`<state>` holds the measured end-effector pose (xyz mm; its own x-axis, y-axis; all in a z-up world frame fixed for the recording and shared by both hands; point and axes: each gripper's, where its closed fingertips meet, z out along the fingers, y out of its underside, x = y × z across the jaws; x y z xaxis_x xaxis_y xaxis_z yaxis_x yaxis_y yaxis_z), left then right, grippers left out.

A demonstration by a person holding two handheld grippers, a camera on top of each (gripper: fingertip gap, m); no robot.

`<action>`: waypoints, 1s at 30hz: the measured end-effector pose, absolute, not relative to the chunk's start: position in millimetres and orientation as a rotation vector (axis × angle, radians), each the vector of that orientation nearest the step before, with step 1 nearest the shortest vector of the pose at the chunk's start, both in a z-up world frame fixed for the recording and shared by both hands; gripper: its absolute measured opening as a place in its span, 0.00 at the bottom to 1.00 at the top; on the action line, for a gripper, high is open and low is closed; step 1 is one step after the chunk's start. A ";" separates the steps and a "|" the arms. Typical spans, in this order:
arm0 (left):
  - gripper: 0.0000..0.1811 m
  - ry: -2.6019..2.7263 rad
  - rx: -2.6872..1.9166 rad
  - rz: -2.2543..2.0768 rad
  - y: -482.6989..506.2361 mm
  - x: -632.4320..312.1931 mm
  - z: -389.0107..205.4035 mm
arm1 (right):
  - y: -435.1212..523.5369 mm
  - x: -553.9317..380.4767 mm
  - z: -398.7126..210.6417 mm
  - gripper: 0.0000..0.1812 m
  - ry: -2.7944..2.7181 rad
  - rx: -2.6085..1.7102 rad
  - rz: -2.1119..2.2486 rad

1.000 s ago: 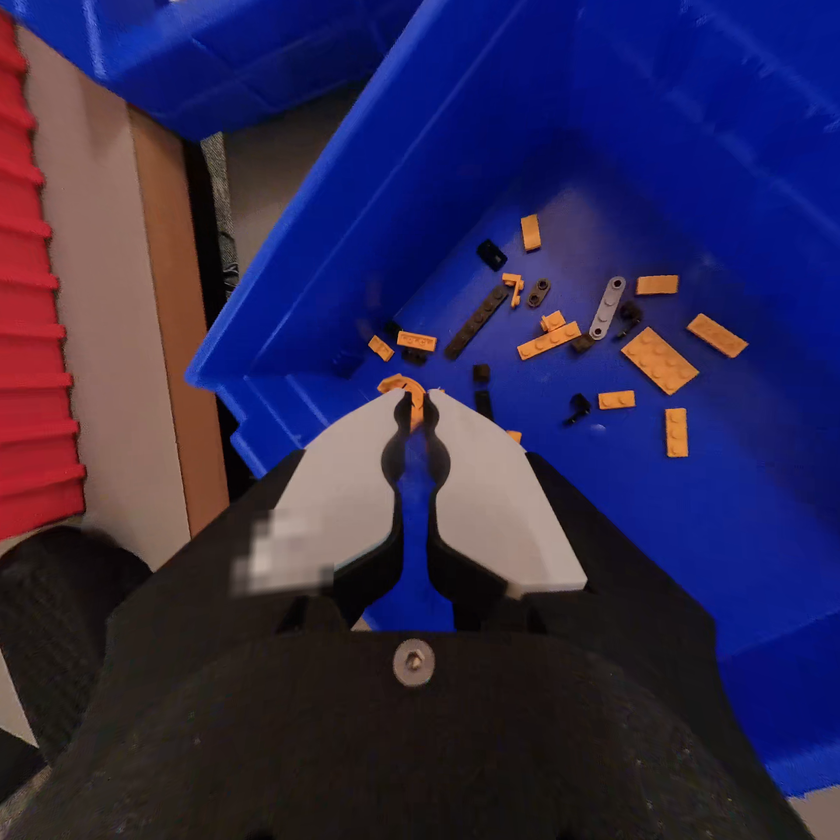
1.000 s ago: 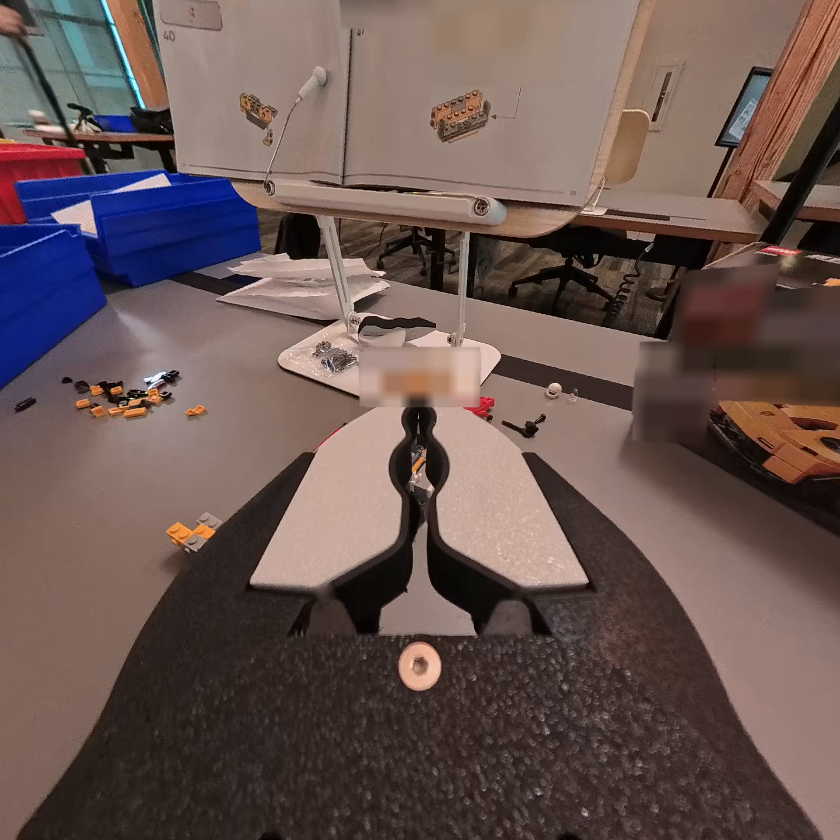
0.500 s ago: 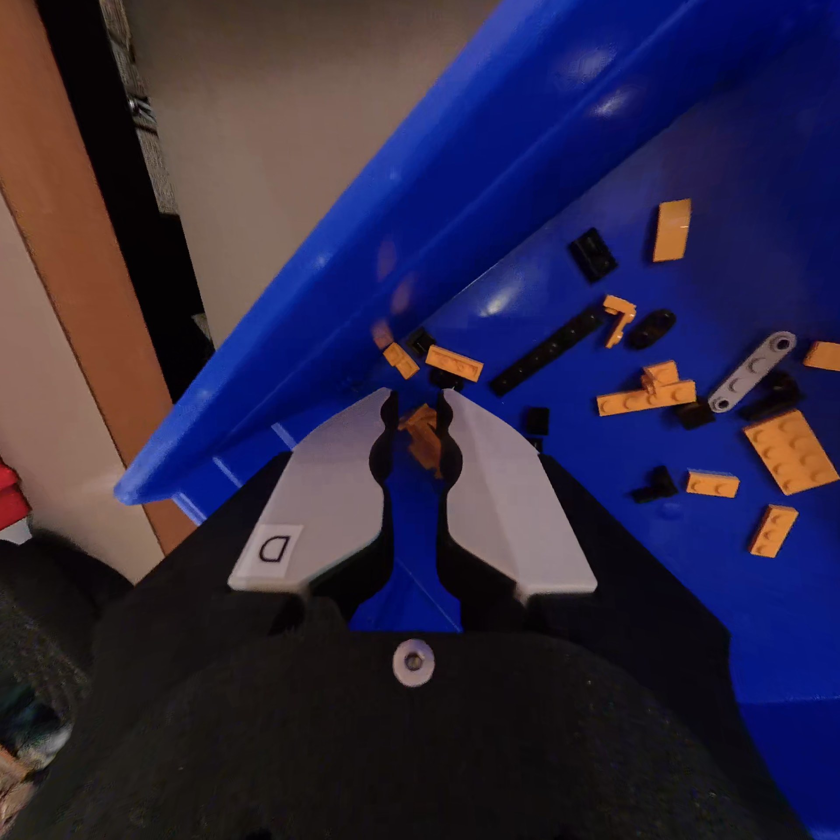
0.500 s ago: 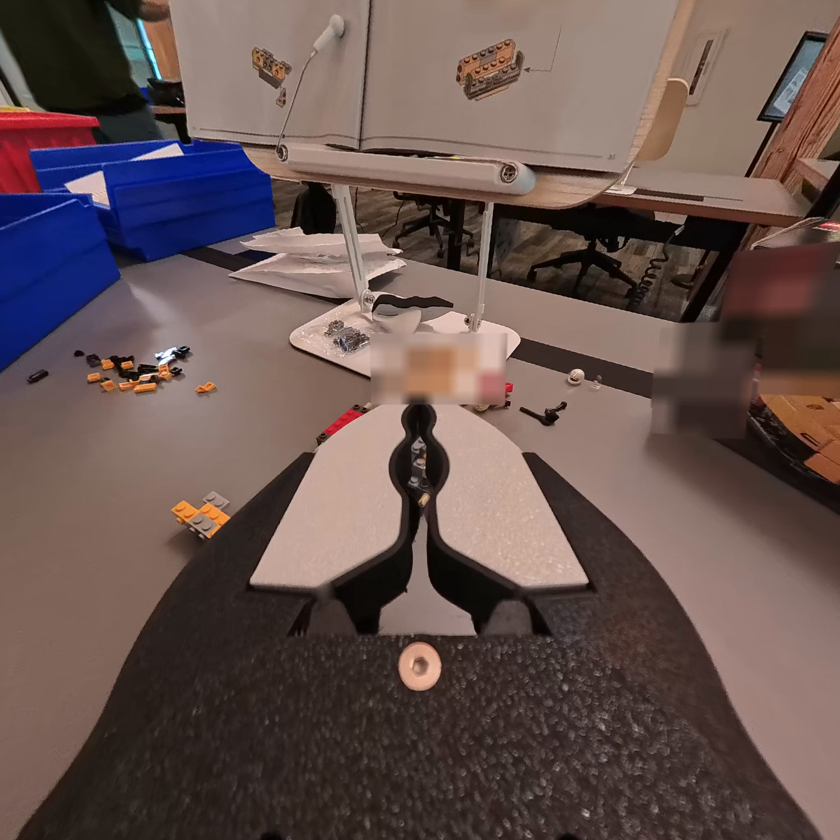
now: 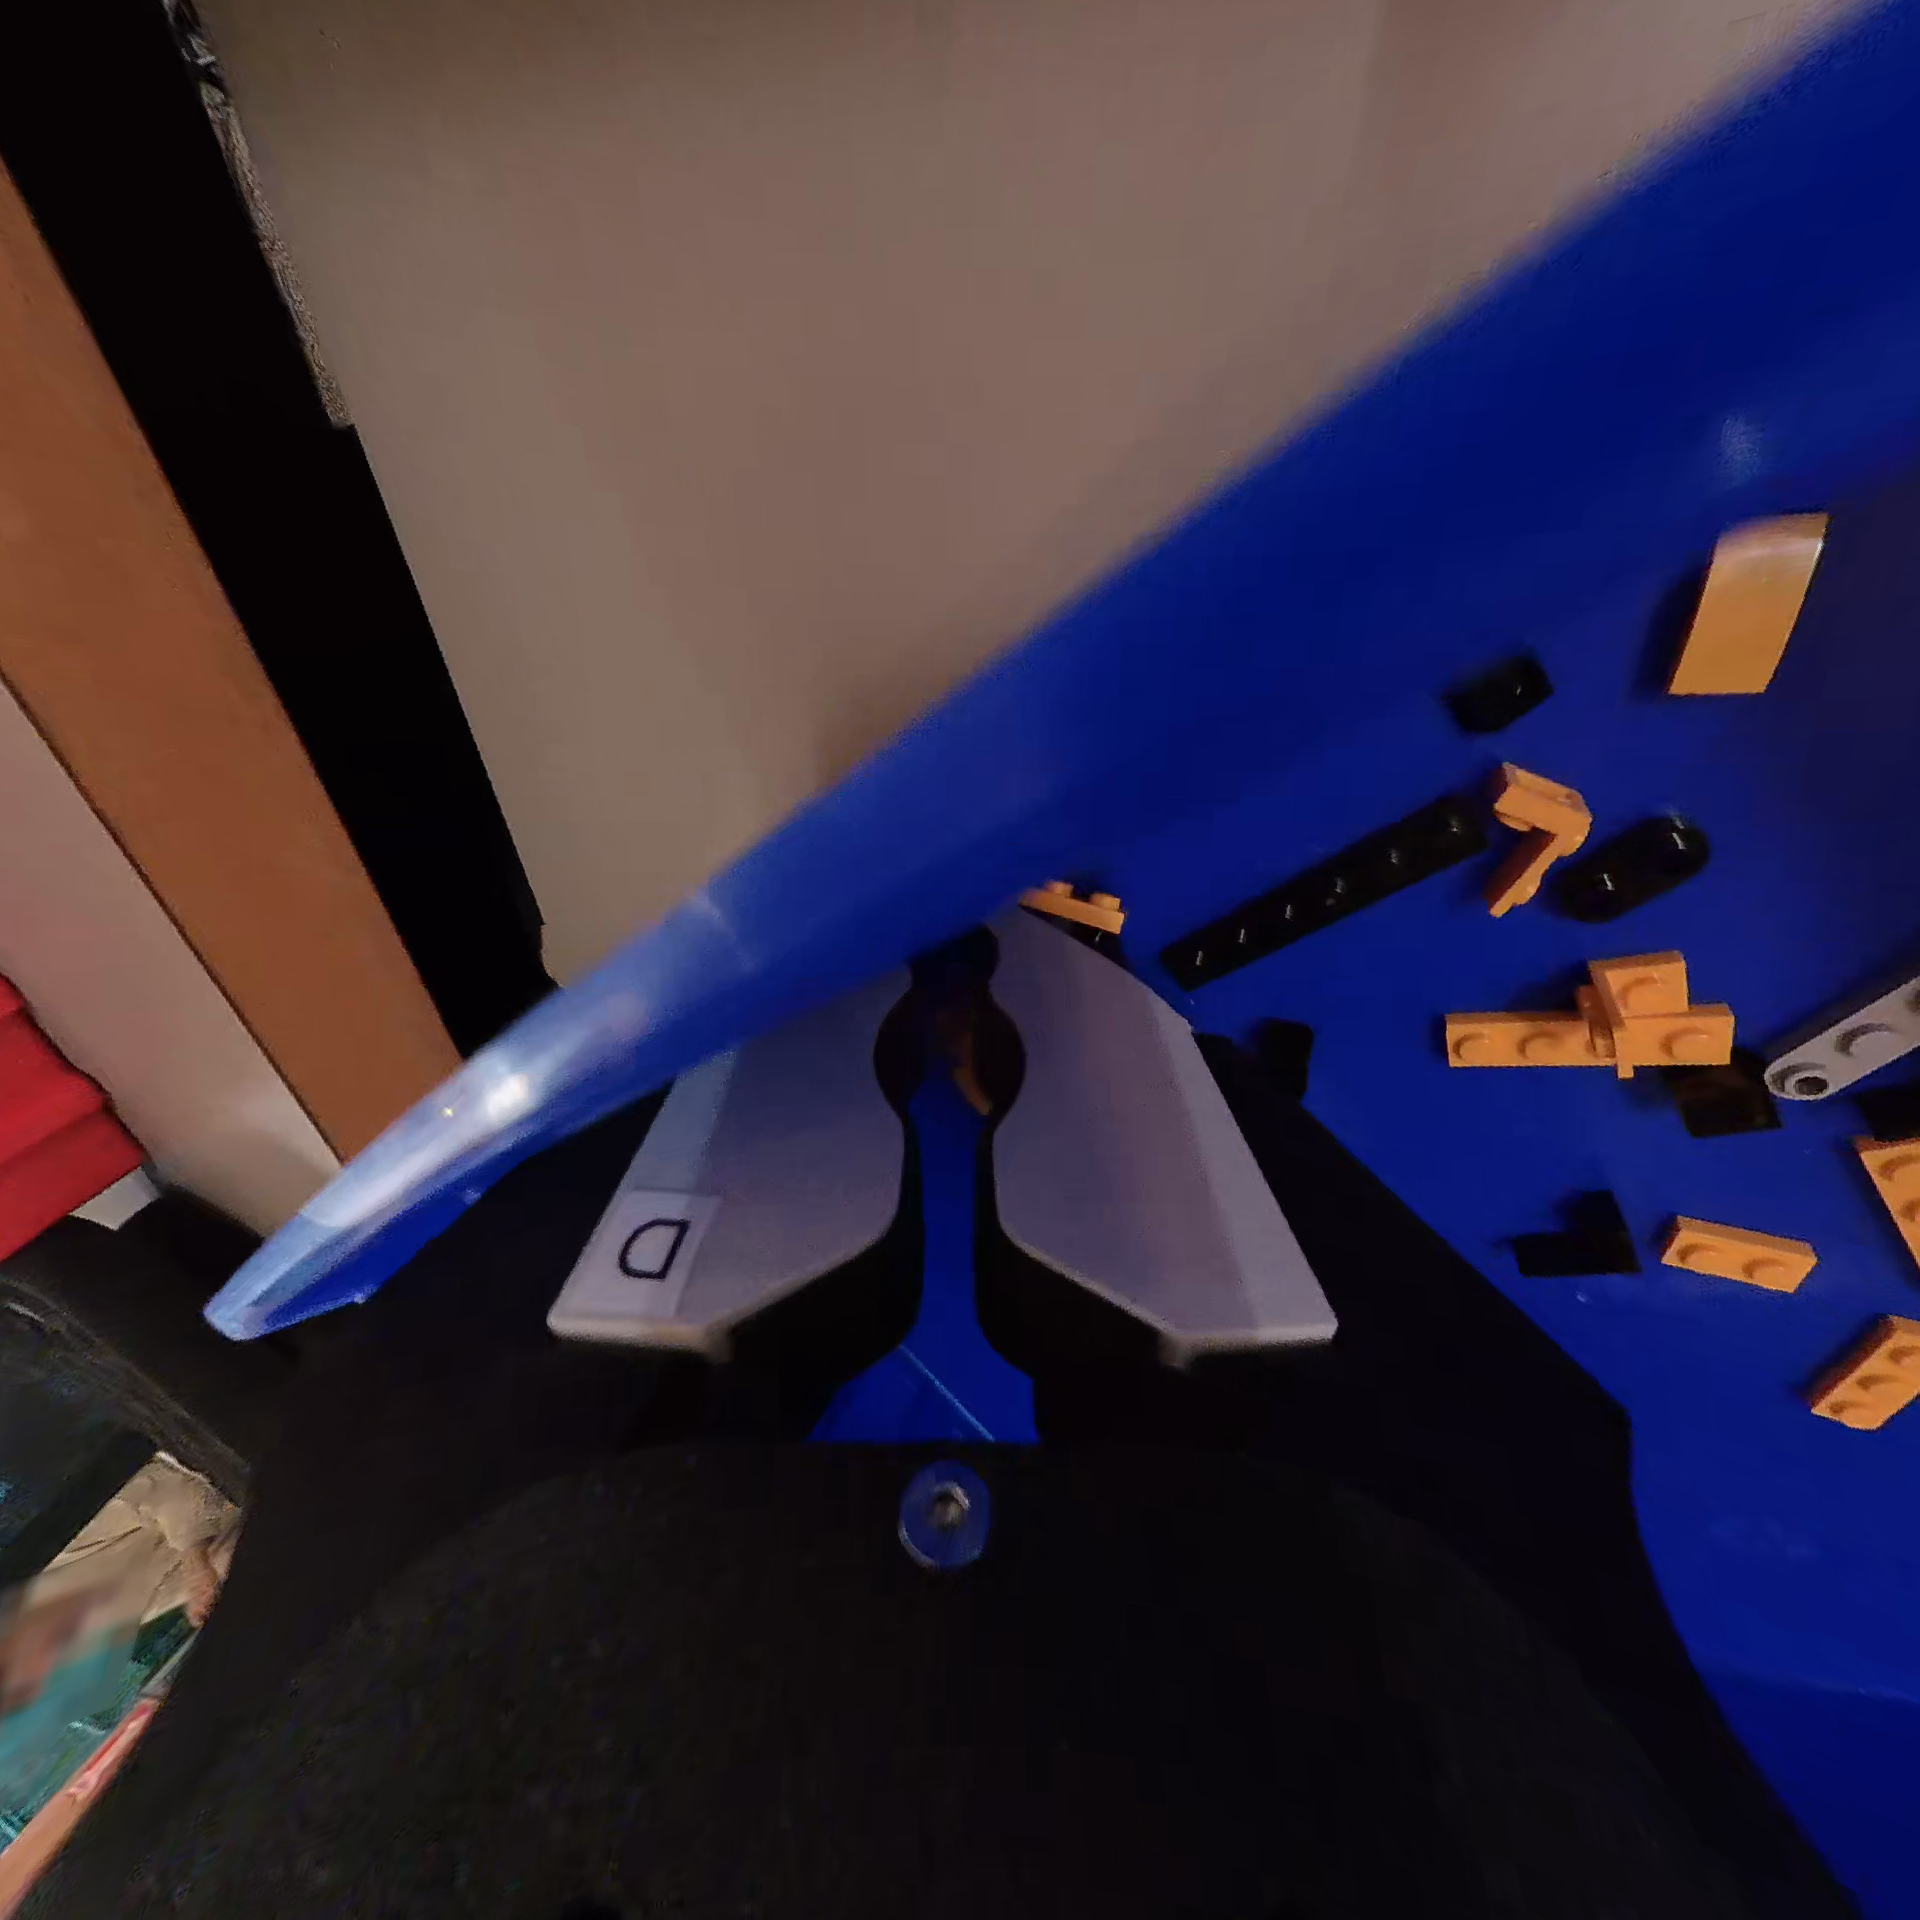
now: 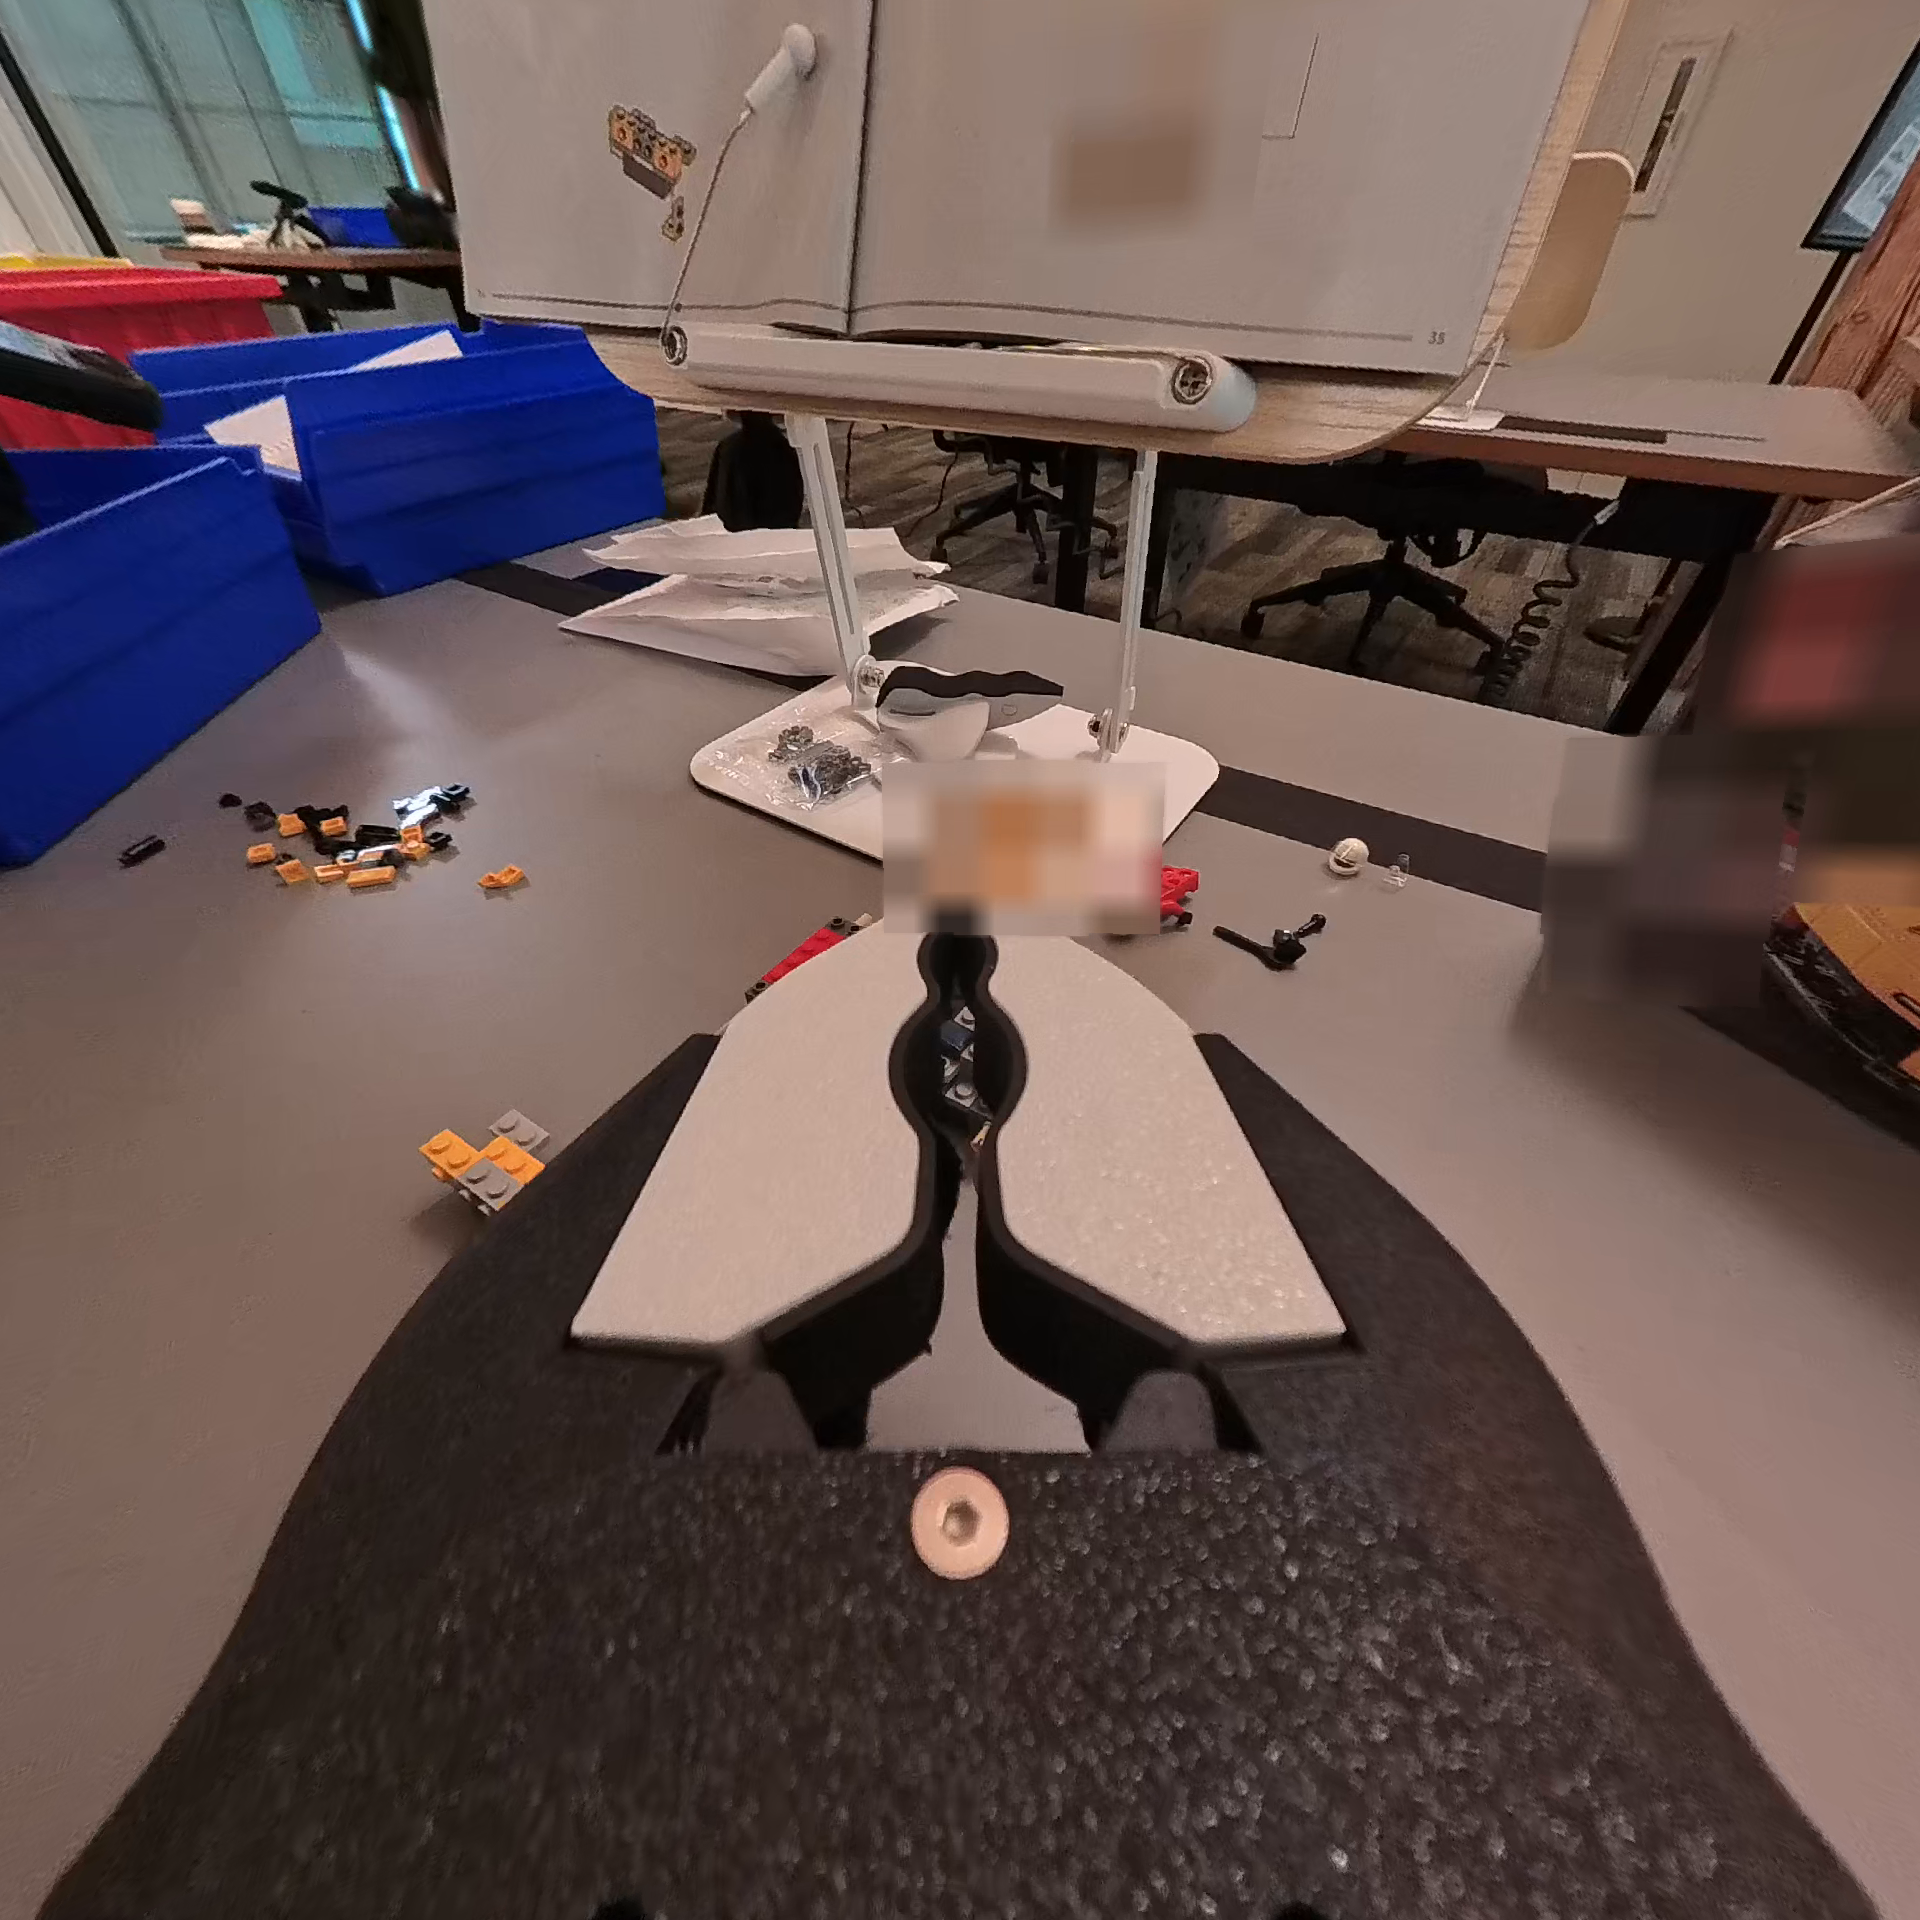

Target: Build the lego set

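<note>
In the left wrist view my left gripper (image 5: 954, 961) is low inside a blue bin (image 5: 1143, 748), under its near rim. Its fingers are closed on a small orange piece (image 5: 971, 1055) that shows in the gap. Several loose orange pieces (image 5: 1590, 1023), a long black plate (image 5: 1330, 904) and a grey plate (image 5: 1860, 1039) lie on the bin floor to the right. In the right wrist view my right gripper (image 6: 956, 935) is shut on a lego build just above the grey table (image 6: 520, 987). Dark pieces show between its fingers; a mosaic patch hides the rest.
An open instruction book on a white stand (image 6: 987, 156) rises behind the right gripper. A small orange-and-grey assembly (image 6: 483, 1164) and a pile of loose pieces (image 6: 343, 836) lie to the left. Blue bins (image 6: 135, 623) stand at far left. A black piece (image 6: 1273, 940) and a box (image 6: 1849, 987) are to the right. The tips of one gripper are about 70 centimeters away from the tips of the other. The long black plate (image 5: 1330, 904) sits 6 centimeters or so from the ends of my left fingers.
My left gripper has dropped deeper into the bin's near corner, opened around the orange piece and closed on it. The right gripper has edged closer to the book stand, still shut.
</note>
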<state>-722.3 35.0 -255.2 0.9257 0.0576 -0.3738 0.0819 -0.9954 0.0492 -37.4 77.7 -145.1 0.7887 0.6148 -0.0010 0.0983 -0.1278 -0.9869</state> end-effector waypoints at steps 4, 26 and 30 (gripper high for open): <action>0.02 0.060 3.020 -0.597 35.7 -723.1 -255.1 | 77.6 -38.1 -146.2 0.00 -0.577 -1.665 0.489; 0.00 -0.193 3.540 0.493 23.4 -611.3 -170.4 | 71.2 -43.4 -140.9 0.00 -0.607 -1.640 0.486; 0.00 -0.198 3.556 0.646 17.5 -604.9 -161.6 | 70.3 -44.3 -140.4 0.00 -0.612 -1.637 0.483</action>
<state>-604.9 17.5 -161.6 0.9343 -0.1835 0.3055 -0.0193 -0.8821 -0.4707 -44.3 70.3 -140.4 0.7708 0.6364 0.0297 0.1192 -0.0984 -0.9880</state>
